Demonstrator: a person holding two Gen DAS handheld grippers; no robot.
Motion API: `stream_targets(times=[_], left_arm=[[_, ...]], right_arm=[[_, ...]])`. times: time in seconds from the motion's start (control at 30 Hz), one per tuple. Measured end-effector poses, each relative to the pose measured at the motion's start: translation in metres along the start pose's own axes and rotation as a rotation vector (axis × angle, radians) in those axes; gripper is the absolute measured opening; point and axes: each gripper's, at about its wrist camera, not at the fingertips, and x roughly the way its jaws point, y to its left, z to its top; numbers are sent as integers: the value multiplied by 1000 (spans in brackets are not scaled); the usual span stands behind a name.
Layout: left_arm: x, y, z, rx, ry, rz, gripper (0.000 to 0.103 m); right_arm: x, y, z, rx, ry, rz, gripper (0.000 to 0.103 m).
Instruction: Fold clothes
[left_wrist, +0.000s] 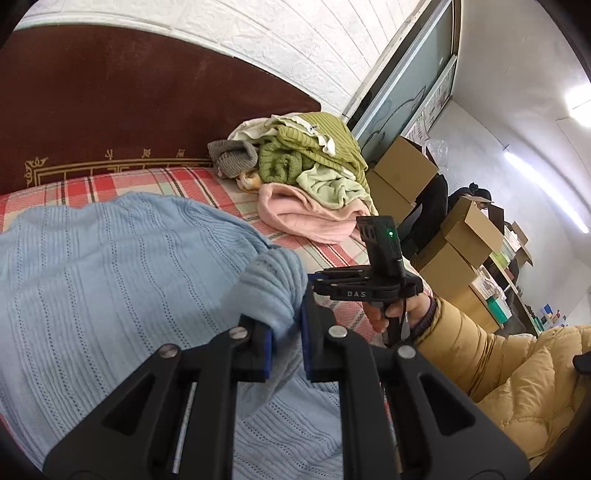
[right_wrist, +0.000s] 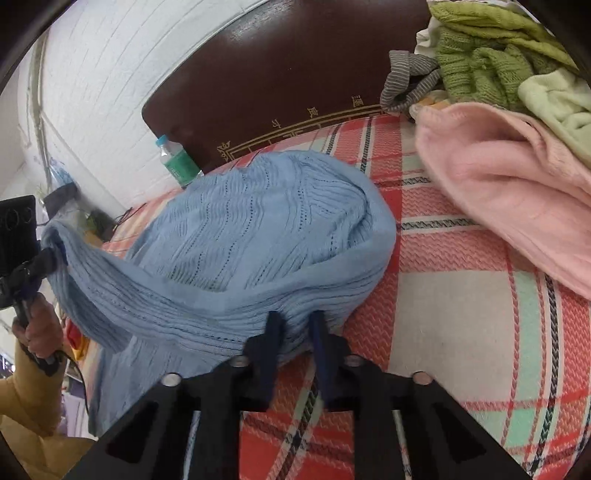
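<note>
- Left wrist view: left gripper (left_wrist: 286, 341) clamped on a bunched fold of the light blue knit sweater (left_wrist: 110, 266); blue pads pinch cloth, jaws nearly closed. Rest of sweater spread over the plaid bedsheet (left_wrist: 177, 182), in front of the dark red headboard (left_wrist: 110, 103).
- Same view: right gripper (left_wrist: 314, 280) seen from the side, just beyond the pinched fold, held by a hand (left_wrist: 395, 314) w/ yellow puffy sleeve (left_wrist: 480, 354). Its tips are hidden here by cloth and the left jaw.
- Risk here: the pinch is on a thick ribbed wad, prob. several layers. If pulled hard, outer layers could slip and only one layer follows → crooked fold.
- Pile of unfolded clothes (left_wrist: 306, 166) sits near, at the bed's far side. A wide sweep of the sweater could catch the pink piece and drag it along.
- Right wrist view: right gripper (right_wrist: 295, 339) closed on the ribbed hem of the sweater (right_wrist: 258, 229), cloth between the pads. Left gripper (right_wrist: 48, 254) at far left holds another part of the same hem, lifted off the bed.
- Risk: hem sags between the two grips, and body of sweater lies humped. If laid down like this, wrinkles get trapped under the fold.
- Left-held end hangs near the bed's edge; a slip there and it drops off the side, toward the water bottle (right_wrist: 177, 162).
</note>
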Motion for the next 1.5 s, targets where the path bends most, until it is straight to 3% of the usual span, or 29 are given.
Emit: stream_targets(times=[0.23,0.43,0.6,0.67,0.7,0.87,0.93,0.97,1.03,1.13,1.27,1.3,1.37,1.43,1.5], left_arm=[[-28,18,18,1,-64,36,14],[-49,59,26,-27,-70,158,14],[-42,106,10,-60,47,274,14],[-40,119,0,-63,93,301,14],[-39,124,-5,-61,110,313,14],[-37,142,-21,-43,194,356,14],[-35,143,-22,-15,240,351,14],[-34,143,-23,-2,263,344,15],[-33,141,-22,26,292,358,15],[-34,136,-20,69,318,367,15],[-41,132,-10,98,313,377,17],[-43,133,-7,98,305,378,22],[-48,133,-4,107,291,392,50],[-48,136,-2,114,286,416,59],[-48,141,-2,97,292,422,59]], right_arm=[[-26,24,39,-64,-86,11,5],[-13,59,79,-142,-88,-3,5],[28,71,85,-204,8,-67,12],[42,73,80,-250,46,-125,34],[48,74,78,-275,65,-143,39],[77,77,67,-394,156,-224,44],[87,77,68,-418,187,-202,44],[96,79,67,-456,206,-240,44],[104,80,66,-506,232,-269,38],[104,80,67,-535,242,-274,7],[90,73,72,-505,213,-299,5],[84,69,74,-487,195,-295,5],[77,56,81,-414,161,-304,5],[73,40,87,-328,150,-301,5],[77,33,88,-294,161,-304,5]])
